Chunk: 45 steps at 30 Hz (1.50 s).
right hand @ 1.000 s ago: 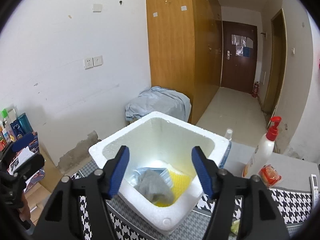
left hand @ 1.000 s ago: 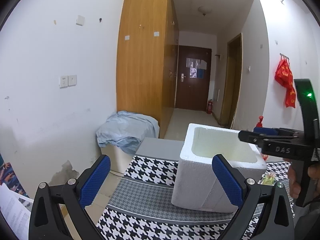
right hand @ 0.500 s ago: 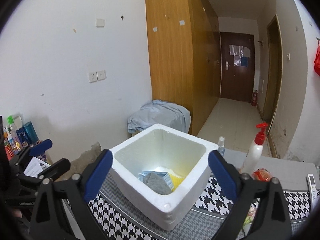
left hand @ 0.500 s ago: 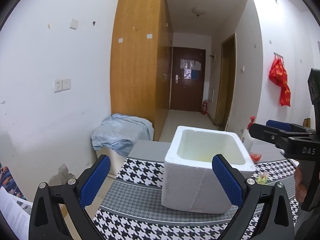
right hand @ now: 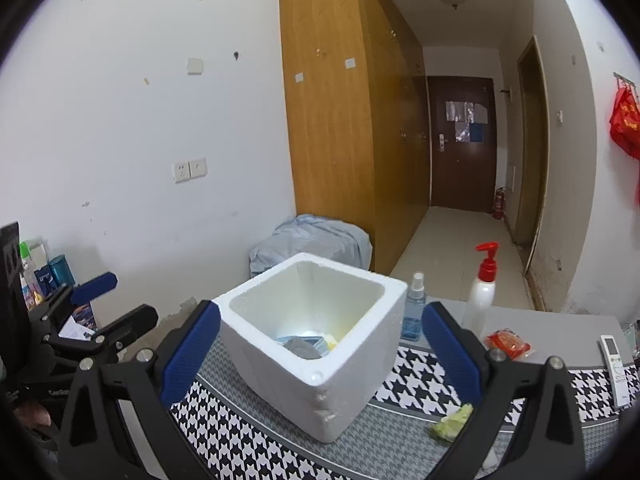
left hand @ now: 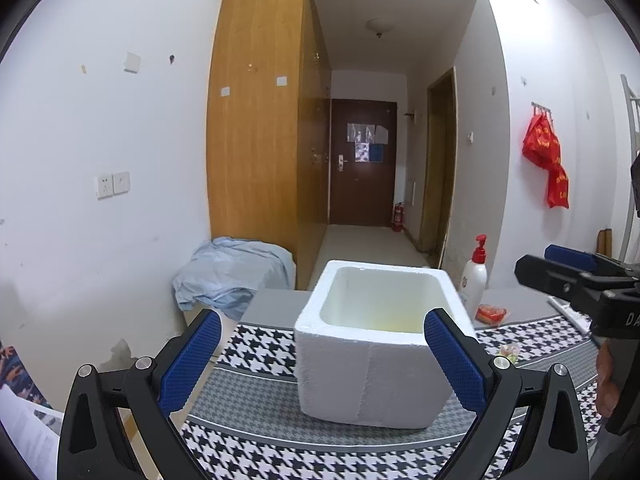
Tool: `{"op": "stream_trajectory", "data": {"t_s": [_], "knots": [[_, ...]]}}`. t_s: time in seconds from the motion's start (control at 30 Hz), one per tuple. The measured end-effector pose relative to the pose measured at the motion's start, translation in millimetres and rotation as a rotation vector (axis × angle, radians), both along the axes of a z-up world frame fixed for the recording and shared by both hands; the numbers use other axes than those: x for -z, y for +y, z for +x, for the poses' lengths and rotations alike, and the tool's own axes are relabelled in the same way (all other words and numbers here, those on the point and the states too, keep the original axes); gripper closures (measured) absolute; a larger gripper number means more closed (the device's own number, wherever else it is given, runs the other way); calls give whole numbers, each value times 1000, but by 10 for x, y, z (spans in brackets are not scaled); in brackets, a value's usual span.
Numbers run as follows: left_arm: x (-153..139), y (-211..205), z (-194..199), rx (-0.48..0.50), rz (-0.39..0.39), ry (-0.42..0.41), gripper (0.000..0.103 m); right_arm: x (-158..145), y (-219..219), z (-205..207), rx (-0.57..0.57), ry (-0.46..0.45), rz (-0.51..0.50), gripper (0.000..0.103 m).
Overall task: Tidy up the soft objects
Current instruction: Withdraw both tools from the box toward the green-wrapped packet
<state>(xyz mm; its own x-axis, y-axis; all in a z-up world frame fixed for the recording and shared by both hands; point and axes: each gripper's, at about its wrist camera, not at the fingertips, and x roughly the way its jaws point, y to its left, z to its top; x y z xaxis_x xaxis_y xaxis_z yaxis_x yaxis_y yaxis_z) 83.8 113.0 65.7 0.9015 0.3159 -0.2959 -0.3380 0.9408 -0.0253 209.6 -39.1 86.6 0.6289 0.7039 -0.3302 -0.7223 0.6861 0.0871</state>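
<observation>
A white foam box (right hand: pixel 316 376) stands on the houndstooth tablecloth (right hand: pixel 416 380). Inside it lie a grey cloth (right hand: pixel 302 349), something blue and something yellow. A small yellow-green soft thing (right hand: pixel 452 426) lies on the cloth to the right of the box. My right gripper (right hand: pixel 320 312) is open wide in front of the box and above it, with nothing in it. My left gripper (left hand: pixel 322 316) is open too and empty, held back from the box (left hand: pixel 376 364) on its left side. Each gripper shows at the edge of the other's view.
A pump bottle with a red top (right hand: pixel 484 288), a small spray bottle (right hand: pixel 414 308), a red packet (right hand: pixel 508 344) and a white remote (right hand: pixel 616 364) sit behind and right of the box. A blue-covered bundle (left hand: pixel 232 276) lies on the floor by the wooden wardrobe (left hand: pixel 260 120).
My right gripper's jaws spread wide, and it drew back and up from over the box. My left gripper also pulled back, so the box looks smaller and more central.
</observation>
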Motion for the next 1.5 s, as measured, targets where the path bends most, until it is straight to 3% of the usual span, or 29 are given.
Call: {"op": "stream_trajectory", "data": {"t_s": [0.43, 1.5], "knots": [[-35, -243, 63, 37, 0, -20, 1, 54, -274, -29, 35, -31, -18, 1], [72, -845, 372, 183, 14, 34, 1, 130, -942, -11, 136, -31, -21, 1]]}}
